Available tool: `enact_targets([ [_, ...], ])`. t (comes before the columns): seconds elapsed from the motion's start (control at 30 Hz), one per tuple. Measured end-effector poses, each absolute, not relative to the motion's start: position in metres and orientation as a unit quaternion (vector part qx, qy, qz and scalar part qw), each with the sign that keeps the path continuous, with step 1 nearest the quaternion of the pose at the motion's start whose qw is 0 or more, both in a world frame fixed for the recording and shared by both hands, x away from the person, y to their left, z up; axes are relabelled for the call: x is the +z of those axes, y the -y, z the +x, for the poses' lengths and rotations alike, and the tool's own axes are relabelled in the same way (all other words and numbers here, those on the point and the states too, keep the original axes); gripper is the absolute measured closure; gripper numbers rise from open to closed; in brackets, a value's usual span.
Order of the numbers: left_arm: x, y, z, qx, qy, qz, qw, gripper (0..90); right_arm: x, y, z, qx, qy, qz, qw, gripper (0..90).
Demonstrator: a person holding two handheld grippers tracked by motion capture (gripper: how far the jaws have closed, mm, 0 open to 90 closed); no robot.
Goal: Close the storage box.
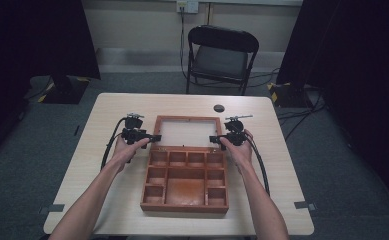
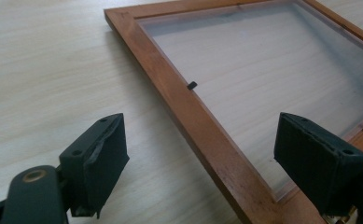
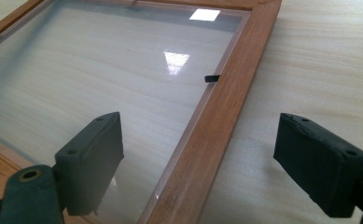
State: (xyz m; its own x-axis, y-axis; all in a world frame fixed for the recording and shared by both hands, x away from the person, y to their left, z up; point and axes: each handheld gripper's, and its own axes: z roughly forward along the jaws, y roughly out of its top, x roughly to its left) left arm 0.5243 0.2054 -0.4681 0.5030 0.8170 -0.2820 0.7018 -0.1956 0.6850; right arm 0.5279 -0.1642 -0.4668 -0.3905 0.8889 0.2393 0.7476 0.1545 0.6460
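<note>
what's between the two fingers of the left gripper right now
The wooden side rail of the glazed lid runs between the left gripper fingers, untouched, in the left gripper view.

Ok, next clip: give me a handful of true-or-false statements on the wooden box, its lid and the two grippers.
1. The lid of the wooden box lies open, flat on the table. True.
2. The left gripper is clamped shut on the lid's frame. False: its jaws stand open on either side of the frame's edge, not pressing on it.
3. The lid has a clear pane in a wooden frame. True.
4. The box's compartments are full of small things. False: they look empty.
5. The right gripper hangs over the chair. False: it is at the lid's right edge, jaws open.
</note>
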Motion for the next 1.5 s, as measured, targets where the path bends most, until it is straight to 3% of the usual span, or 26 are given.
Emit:
enact_targets([
  [0.27,-0.473,-0.192,0.527,0.061,-0.491,0.774,0.396,17.4,-0.471,0.155,0.529,0.369,-0.746,0.549,0.075,13.5],
  [0.43,-0.472,-0.182,0.528,0.058,-0.490,0.776,0.392,15.6,-0.473,0.145,0.530,0.366,-0.747,0.550,0.080,6.4],
  [0.9,-0.479,-0.185,0.533,0.031,-0.512,0.765,0.390,5.1,-0.476,0.148,0.533,0.369,-0.740,0.560,0.053,6.8],
  [1.23,-0.484,-0.175,0.533,-0.005,-0.516,0.756,0.404,4.0,-0.481,0.152,0.535,0.379,-0.734,0.564,-0.010,7.9],
  [1.5,-0.485,-0.176,0.536,-0.029,-0.519,0.754,0.402,5.0,-0.481,0.152,0.532,0.392,-0.737,0.551,0.002,8.8],
])
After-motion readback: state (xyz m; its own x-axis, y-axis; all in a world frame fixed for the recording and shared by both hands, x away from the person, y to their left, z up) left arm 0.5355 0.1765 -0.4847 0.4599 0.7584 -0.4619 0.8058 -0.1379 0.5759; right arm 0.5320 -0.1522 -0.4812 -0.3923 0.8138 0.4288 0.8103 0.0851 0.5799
